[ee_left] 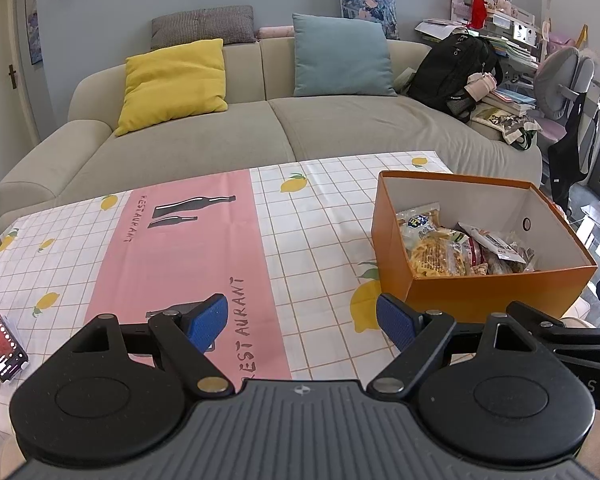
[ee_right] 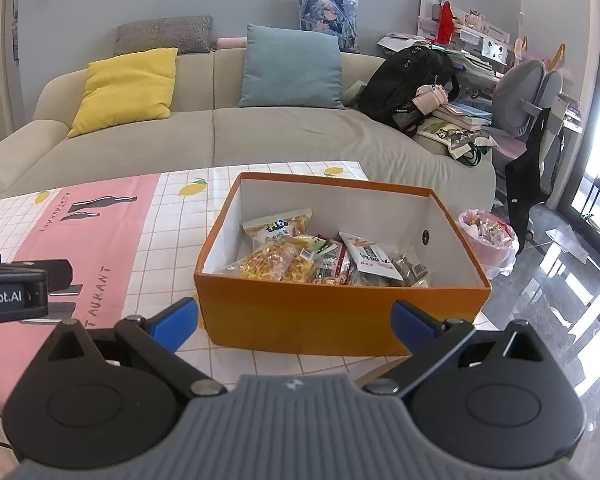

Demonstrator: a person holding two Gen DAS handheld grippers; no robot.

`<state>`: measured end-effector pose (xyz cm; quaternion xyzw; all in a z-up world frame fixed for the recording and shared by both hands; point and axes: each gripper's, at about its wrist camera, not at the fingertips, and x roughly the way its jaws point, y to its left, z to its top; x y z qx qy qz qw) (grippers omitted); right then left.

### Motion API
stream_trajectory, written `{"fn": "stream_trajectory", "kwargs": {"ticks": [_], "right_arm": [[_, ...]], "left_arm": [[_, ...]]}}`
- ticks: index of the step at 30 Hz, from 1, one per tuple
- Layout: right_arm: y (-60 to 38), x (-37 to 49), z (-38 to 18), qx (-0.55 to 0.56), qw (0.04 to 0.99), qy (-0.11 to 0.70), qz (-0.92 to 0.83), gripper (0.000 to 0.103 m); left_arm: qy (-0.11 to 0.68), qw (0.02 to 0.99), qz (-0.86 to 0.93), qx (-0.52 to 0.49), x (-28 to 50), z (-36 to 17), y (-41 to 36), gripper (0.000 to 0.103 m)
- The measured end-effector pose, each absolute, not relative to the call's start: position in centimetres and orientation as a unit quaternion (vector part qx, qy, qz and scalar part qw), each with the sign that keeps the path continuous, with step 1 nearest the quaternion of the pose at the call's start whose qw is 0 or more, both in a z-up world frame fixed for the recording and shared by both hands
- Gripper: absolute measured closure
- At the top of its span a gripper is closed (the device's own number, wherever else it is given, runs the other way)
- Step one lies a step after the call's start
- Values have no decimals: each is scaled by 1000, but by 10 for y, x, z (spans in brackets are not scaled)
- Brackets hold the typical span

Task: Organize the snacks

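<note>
An orange box [ee_left: 460, 298] [ee_right: 300, 320] with white inner walls stands on the table at the right. Several snack packets [ee_left: 460, 246] [ee_right: 320, 254] lie heaped inside it, among them a yellow noodle-like bag and a white packet. My left gripper [ee_left: 302, 326] is open over the pink cloth, left of the box, with nothing between its blue pads. My right gripper [ee_right: 296, 324] is open just in front of the box's near wall, also holding nothing. The left gripper's body shows at the left edge of the right wrist view.
A lemon-print tablecloth [ee_left: 312, 240] with a pink panel [ee_left: 180, 248] covers the table. A phone [ee_left: 0, 340] stands at the table's left edge. Behind is a beige sofa [ee_left: 260, 132] with cushions and a black backpack [ee_left: 456, 72]. A pink-lined bin [ee_right: 488, 236] sits on the floor right of the table.
</note>
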<state>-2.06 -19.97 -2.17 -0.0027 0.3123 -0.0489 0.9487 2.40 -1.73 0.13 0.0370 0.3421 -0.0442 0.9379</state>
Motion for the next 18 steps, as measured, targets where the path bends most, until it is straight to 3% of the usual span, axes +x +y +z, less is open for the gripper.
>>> {"fn": "stream_trajectory", "kwargs": {"ticks": [18], "right_arm": [[-200, -22, -19, -9, 951, 306, -48, 3]], "left_arm": [[345, 937, -38, 27, 20, 5, -22, 5]]}}
